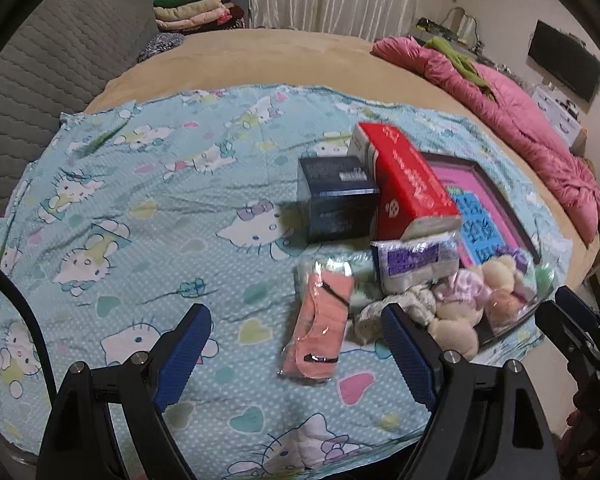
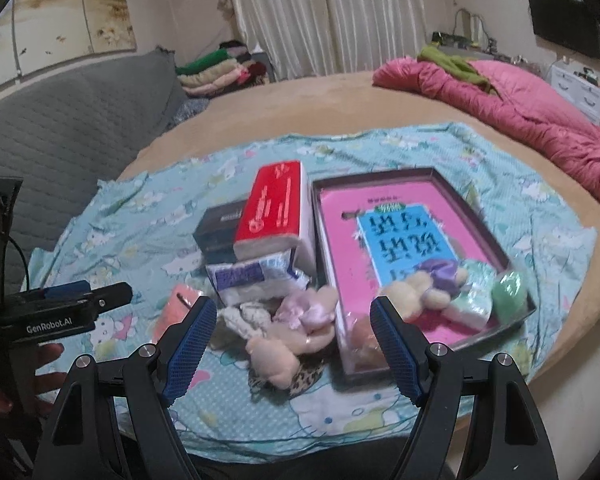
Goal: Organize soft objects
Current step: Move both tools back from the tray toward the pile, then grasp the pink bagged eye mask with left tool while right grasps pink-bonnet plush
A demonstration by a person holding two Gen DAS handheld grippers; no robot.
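A heap of soft things [image 2: 284,328] — cream plush toys, a lilac satin scrunchie, wrapped tissue packs — is lying just ahead of the right gripper [image 2: 292,344], between its fingers in view. Both it and the left gripper [image 1: 296,352] are standing wide open, gripping nothing — the pink-bottomed tray [image 2: 416,208] is sitting ahead, rightward.

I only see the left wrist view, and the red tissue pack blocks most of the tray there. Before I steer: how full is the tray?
Observer: In the right wrist view, the far half of the tray shows only its pink and blue printed liner. The soft things crowd its near end.
Operator: Which things?
Observer: A beige plush, a purple scrunchie and a green round thing in the near right corner.
Operator: Anything hidden behind my left claw?
Observer: Yes, a leopard-print piece lies on the sheet, partly under another plush.
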